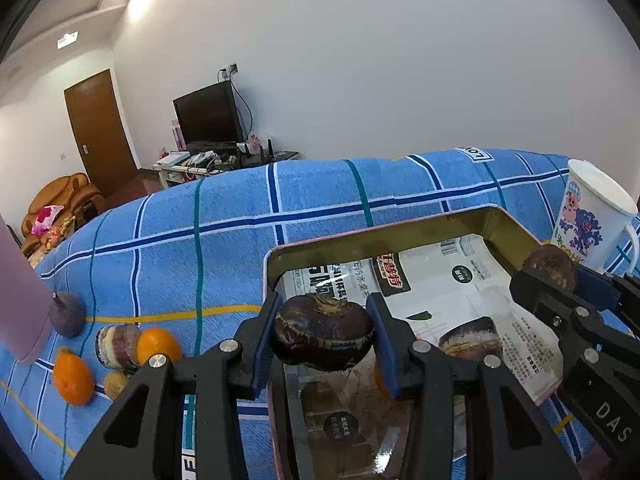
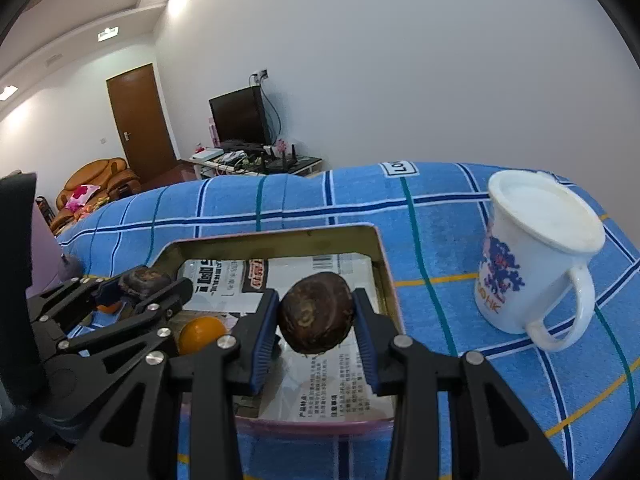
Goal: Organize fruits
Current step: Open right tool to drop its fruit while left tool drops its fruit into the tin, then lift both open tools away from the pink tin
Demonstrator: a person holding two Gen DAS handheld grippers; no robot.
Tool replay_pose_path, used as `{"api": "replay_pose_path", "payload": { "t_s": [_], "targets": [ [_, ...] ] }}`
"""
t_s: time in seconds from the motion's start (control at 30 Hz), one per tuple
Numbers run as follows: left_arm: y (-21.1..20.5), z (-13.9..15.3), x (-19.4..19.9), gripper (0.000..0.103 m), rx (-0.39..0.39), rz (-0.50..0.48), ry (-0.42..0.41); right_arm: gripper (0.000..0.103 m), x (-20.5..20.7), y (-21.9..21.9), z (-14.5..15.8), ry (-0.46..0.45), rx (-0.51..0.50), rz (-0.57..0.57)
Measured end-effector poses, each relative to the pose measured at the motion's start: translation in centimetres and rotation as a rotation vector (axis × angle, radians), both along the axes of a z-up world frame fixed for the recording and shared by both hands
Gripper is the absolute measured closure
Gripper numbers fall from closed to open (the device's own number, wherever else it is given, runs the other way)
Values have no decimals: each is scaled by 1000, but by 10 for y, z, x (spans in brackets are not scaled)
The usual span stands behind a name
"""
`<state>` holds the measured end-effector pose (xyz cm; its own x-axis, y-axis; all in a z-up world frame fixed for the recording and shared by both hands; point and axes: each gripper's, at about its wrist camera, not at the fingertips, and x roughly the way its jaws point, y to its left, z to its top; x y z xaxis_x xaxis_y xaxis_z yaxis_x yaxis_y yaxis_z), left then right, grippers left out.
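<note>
I'm holding a chestnut [image 1: 323, 334] in the left gripper [image 1: 323, 336], another [image 2: 316, 317] in the right gripper [image 2: 316, 320]; crowding over the tin [image 2: 386, 276], they're risking collision.

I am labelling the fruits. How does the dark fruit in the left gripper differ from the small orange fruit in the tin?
The dark brown flattened fruit is held above the tin; the small round orange fruit rests inside the gold metal tin. One looks dull, the other bright.

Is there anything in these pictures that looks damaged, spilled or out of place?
Nothing looks spilled or broken. The mug stands upright beside the tray, and each gripper, left and right, holds a dark fruit over it.
</note>
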<state>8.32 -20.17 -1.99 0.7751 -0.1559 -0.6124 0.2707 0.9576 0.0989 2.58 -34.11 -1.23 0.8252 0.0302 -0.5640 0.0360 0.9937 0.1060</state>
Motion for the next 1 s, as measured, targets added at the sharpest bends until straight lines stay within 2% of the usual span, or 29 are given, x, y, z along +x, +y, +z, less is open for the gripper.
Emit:
{"api": "replay_pose_path", "payload": {
  "t_s": [0.17, 0.23, 0.33, 0.4, 0.47, 0.53, 0.6, 0.73, 0.9, 1.0],
  "targets": [
    [-2, -2, 2, 57, 4, -7, 15, 60, 0, 0, 0, 1, 19, 25],
    [-2, -1, 1, 56, -1, -10, 16, 42, -1, 1, 1, -1, 25, 30],
    [1, 2, -4, 51, -12, -4, -14, 35, -4, -1, 2, -28, 38, 11],
    [1, 6, -12, 29, -13, -4, -60, 26, -10, -5, 5, -67, 65, 0],
    [2, 13, -24, 24, -18, 4, -133, 20, -16, -6, 9, -115, 77, -9],
    [4, 17, -32, 23, -26, 8, -187, 14, -23, -6, 14, -164, 64, -27],
    [6, 20, -36, 19, -32, 22, -214, 3, -32, -5, 21, -224, 32, -66],
    [16, 22, -36, 18, -59, 48, -217, 0, -46, -11, 31, -325, 11, -142],
    [26, 24, -34, 18, -74, 76, -205, 0, -51, -17, 35, -360, 42, -174],
    [32, 25, -35, 18, -72, 94, -215, 0, -57, -15, 37, -387, 9, -188]
  ]
}}
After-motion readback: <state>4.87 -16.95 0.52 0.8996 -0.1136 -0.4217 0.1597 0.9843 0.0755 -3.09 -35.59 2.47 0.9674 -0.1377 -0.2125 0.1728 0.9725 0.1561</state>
